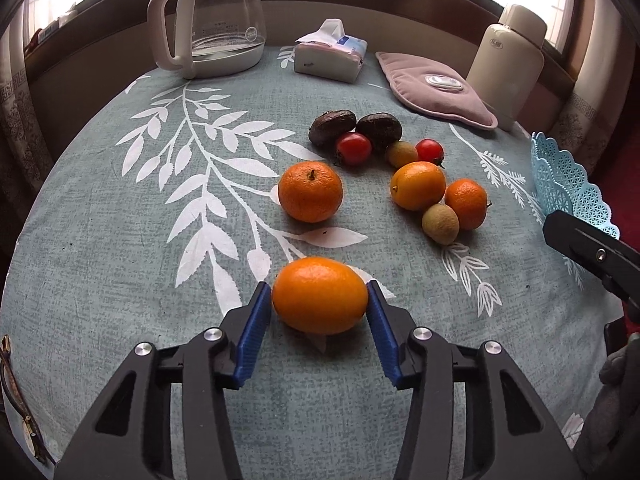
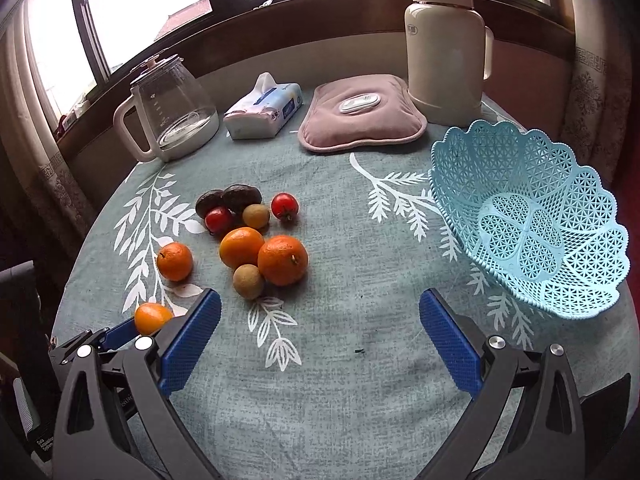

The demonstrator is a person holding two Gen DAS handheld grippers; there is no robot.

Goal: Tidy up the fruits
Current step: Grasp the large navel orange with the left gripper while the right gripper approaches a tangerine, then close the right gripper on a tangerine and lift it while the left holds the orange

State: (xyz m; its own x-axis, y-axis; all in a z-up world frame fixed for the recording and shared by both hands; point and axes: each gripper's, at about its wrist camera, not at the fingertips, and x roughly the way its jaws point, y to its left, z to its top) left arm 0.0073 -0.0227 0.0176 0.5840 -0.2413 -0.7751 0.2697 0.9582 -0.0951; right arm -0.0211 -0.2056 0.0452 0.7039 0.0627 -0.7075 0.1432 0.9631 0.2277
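My left gripper is shut on an orange low over the table; the orange also shows in the right wrist view. A tangerine lies beyond it. A cluster of fruit lies further right: an orange, a tangerine, two longans, two tomatoes and two dark passion fruits. My right gripper is open and empty above the cloth. An empty light blue basket stands to its right.
At the table's back stand a glass kettle, a tissue pack, a pink heating pad and a cream thermos. The table has a grey-green leaf-print cloth. A window sill runs behind.
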